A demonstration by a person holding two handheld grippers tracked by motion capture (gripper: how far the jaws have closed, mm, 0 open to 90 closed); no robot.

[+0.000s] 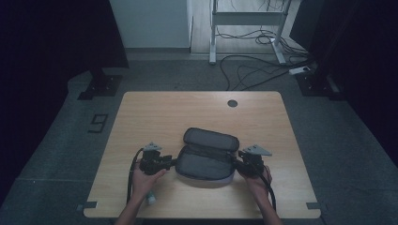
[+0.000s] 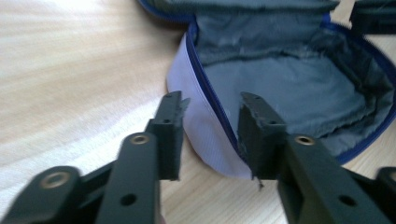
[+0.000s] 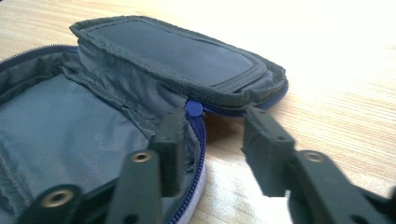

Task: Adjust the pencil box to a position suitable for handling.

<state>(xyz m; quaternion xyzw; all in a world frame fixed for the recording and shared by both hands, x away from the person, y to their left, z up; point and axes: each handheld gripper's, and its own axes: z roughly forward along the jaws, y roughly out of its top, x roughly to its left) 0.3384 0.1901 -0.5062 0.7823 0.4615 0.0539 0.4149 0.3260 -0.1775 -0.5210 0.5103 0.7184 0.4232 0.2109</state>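
Note:
A dark grey zip pouch (image 1: 206, 161) lies open at the middle of the wooden table (image 1: 155, 117), its lid (image 1: 210, 139) folded back. It has grey lining (image 2: 289, 88), a pale outer wall (image 2: 205, 126) and a blue zip (image 3: 200, 135). My left gripper (image 1: 174, 162) is at the pouch's left end and stands open (image 2: 210, 122), its jaws straddling the rim without touching. My right gripper (image 1: 233, 161) is at the right end, also open (image 3: 212, 135), one jaw inside the pouch and the other over the table, just short of a blue zip end (image 3: 194, 108).
A small pale object (image 1: 151, 198) lies near the table's front edge by the left hand. A black round grommet (image 1: 232, 103) sits in the far part of the tabletop. Cables (image 1: 248, 70) and a desk frame (image 1: 246, 18) are on the floor beyond.

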